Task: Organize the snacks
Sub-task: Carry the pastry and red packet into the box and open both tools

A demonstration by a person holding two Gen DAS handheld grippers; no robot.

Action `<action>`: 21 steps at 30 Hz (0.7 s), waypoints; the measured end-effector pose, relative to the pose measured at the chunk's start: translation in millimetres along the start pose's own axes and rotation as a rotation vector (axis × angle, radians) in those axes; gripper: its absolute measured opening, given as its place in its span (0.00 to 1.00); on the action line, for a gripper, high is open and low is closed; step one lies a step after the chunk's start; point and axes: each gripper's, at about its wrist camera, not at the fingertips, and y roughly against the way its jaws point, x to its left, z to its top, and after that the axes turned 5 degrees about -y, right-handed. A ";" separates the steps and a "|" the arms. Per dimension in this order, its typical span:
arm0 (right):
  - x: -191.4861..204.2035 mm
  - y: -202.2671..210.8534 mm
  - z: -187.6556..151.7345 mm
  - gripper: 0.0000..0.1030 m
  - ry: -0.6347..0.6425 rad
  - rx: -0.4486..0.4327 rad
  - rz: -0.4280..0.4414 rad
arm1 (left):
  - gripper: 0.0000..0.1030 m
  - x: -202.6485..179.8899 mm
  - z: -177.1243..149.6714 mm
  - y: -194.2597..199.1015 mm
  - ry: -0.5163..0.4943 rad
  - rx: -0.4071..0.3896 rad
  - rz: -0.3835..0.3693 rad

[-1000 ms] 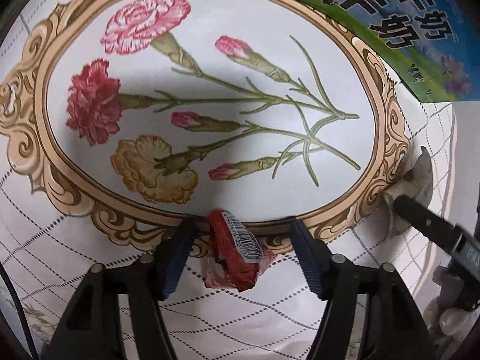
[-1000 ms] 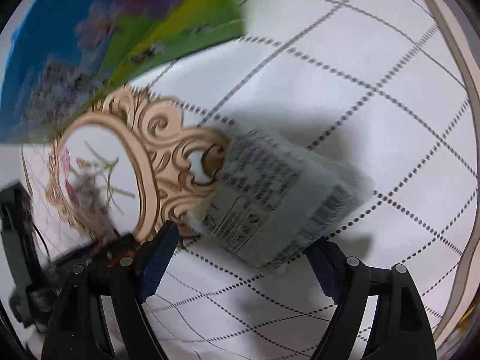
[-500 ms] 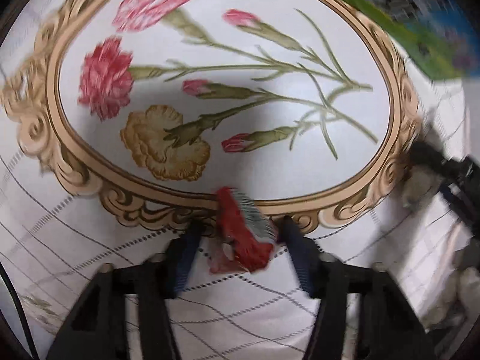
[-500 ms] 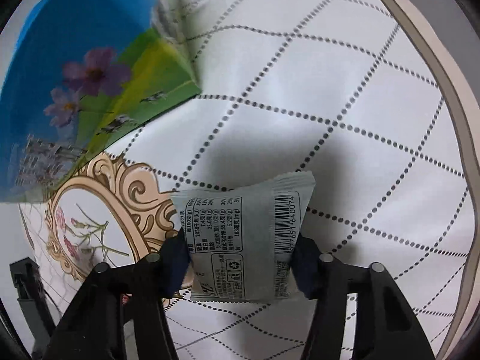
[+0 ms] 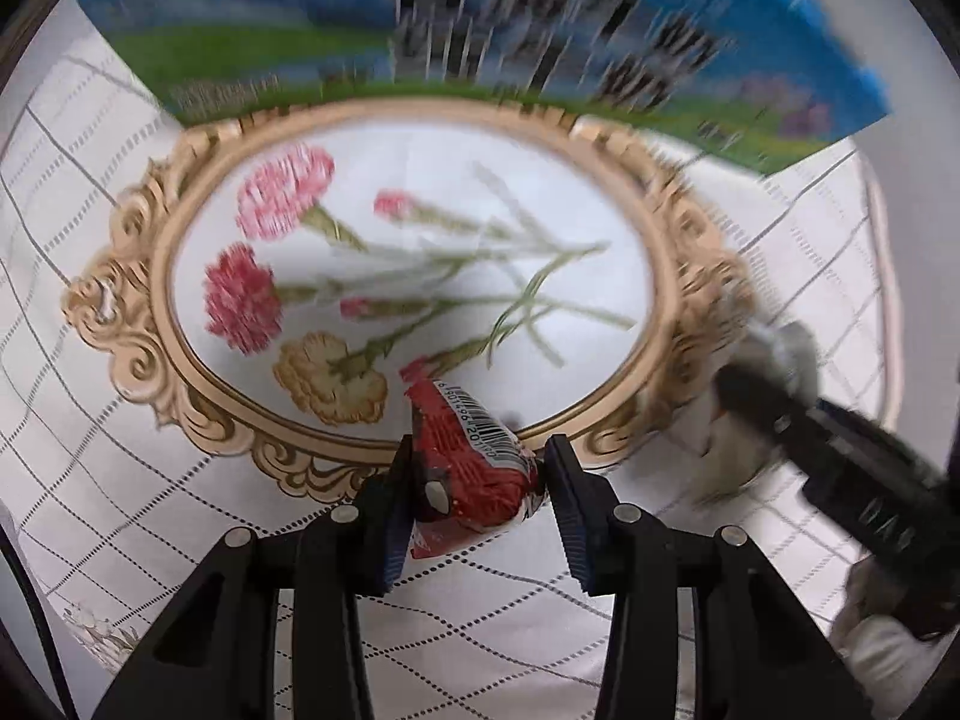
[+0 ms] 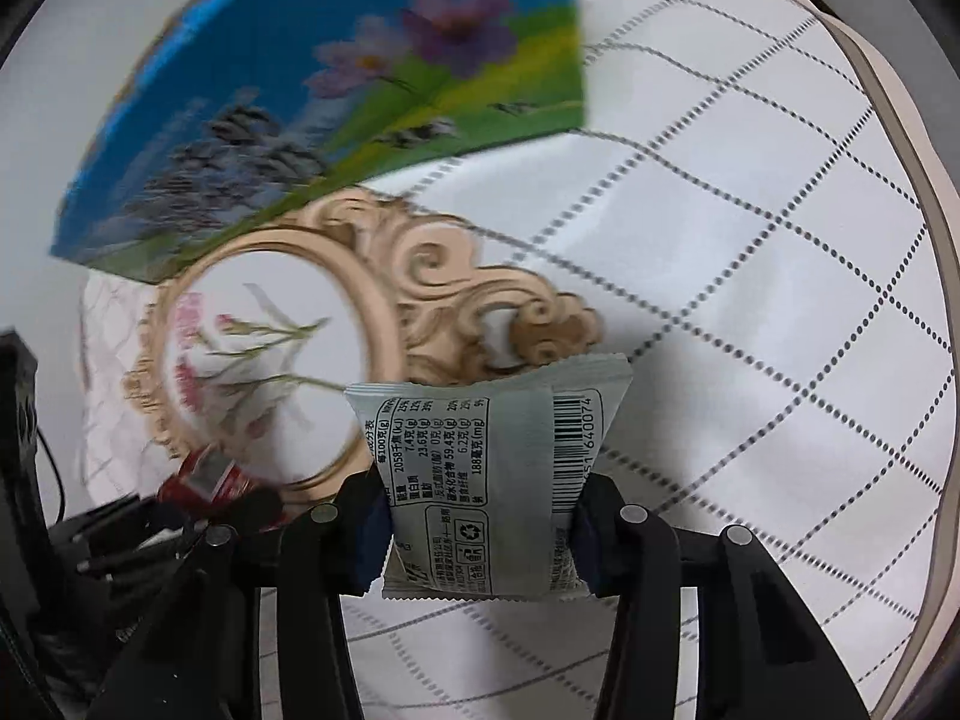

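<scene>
Carrying step — left gripper (image 5: 477,474) clamps the red snack packet (image 5: 474,468), right gripper (image 6: 480,516) clamps the grey snack pouch (image 6: 492,474); next likely means reaching the blue carton (image 6: 336,102).

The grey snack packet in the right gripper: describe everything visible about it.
The grey snack packet is a small pillow-shaped pouch of matte, pale grey-green film with crimped, serrated seams at top and bottom. Its back faces the camera: a nutrition table, a barcode along its right side, and recycling marks lower down. It stands roughly upright, pinched at both sides by the right gripper, held above the white dotted-grid tablecloth.
</scene>
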 end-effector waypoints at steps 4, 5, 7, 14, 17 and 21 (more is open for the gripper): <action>22.0 29.4 4.8 0.49 0.029 -0.043 0.066 | 0.37 4.3 4.4 38.4 -0.016 -0.048 -0.032; 26.9 41.0 7.6 0.49 0.036 -0.058 0.089 | 0.37 5.2 9.5 51.7 -0.014 -0.066 -0.044; 31.0 62.9 13.7 0.49 0.050 -0.083 0.119 | 0.37 7.1 25.5 78.1 -0.016 -0.098 -0.079; 64.5 131.8 45.8 0.49 0.110 -0.211 0.190 | 0.37 -8.8 75.5 139.3 -0.063 -0.255 -0.120; 79.5 147.4 70.1 0.49 0.127 -0.257 0.198 | 0.37 -7.2 106.1 152.9 -0.073 -0.276 -0.114; 99.9 148.6 112.8 0.49 0.161 -0.284 0.172 | 0.37 5.1 154.8 150.5 -0.083 -0.275 -0.061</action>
